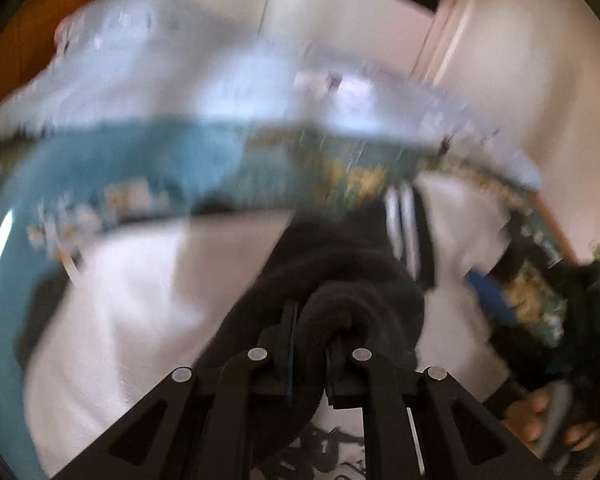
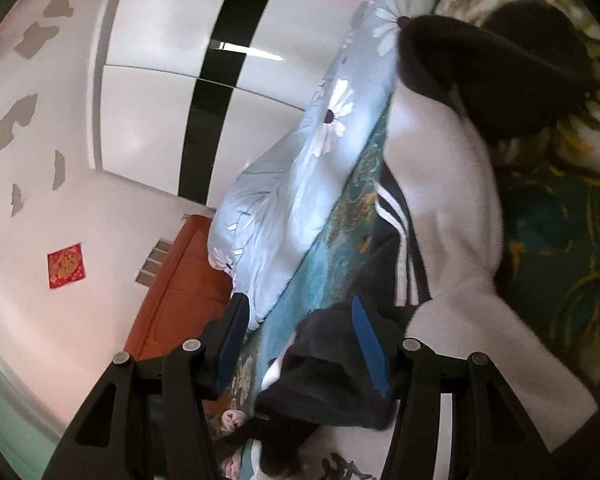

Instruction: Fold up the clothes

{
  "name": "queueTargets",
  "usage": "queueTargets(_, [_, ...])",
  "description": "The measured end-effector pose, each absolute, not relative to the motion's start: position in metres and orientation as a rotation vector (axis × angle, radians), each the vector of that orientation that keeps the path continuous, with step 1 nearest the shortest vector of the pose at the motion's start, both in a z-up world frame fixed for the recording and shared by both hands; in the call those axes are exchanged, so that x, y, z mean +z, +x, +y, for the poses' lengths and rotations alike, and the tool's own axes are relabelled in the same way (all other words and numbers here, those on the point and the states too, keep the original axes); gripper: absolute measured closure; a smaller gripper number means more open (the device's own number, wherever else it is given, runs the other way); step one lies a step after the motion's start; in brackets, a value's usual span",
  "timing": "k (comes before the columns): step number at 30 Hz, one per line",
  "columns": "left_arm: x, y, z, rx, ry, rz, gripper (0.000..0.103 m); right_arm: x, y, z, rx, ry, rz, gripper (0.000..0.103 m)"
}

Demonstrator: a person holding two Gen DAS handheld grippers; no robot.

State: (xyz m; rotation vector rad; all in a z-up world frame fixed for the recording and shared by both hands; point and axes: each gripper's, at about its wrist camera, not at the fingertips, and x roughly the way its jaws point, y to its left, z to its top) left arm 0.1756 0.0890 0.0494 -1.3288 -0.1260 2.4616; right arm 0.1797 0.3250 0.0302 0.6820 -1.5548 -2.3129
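Observation:
A white and black fleece garment [image 1: 132, 304] with white stripes lies on the bed in a blurred left wrist view. My left gripper [image 1: 312, 344] is shut on a bunched black fold of it [image 1: 340, 280]. In the right wrist view the same garment [image 2: 452, 184] spreads white across the sheet, with a black part [image 2: 500, 64] at the far end. My right gripper [image 2: 302, 348] stands open, its blue pads [image 2: 370, 344] wide apart over a dark stretch of the garment [image 2: 324, 360] near the striped edge [image 2: 404, 248]. A hand [image 1: 540, 420] holds the right gripper at the lower right of the left wrist view.
A teal bed sheet [image 2: 560, 220] with gold flowers lies under the garment. A light blue daisy-print quilt [image 2: 300, 184] is heaped along the bed's far side. Beyond it are a white wardrobe [image 2: 160, 80], an orange-brown cabinet [image 2: 172, 292] and a red paper square [image 2: 66, 266] on the wall.

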Motion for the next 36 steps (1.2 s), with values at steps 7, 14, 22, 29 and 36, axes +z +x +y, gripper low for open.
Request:
queueTargets(7, [0.049,0.198,0.051,2.409,-1.377,-0.227,0.059,0.012,0.167,0.315,-2.242,0.957,-1.571,0.048])
queueTargets(14, [0.067,0.244,-0.051,2.643,-1.316,-0.42,0.046,0.03,0.16,0.292,-2.101,1.107,-1.4,0.048])
queueTargets(22, [0.026,0.244,-0.135,2.68,-1.498,-0.8,0.044,-0.01,0.141,0.252,-1.885,1.31,-1.401,0.048])
queueTargets(29, [0.014,0.23,-0.141,2.659,-1.463,-0.909,0.041,-0.013,0.143,0.25,-1.804,1.292,-1.449,0.048])
queueTargets(36, [0.005,0.218,-0.147,2.539,-1.415,-1.024,0.039,-0.019,0.158,0.284,-1.98,1.063,-1.698,0.048])
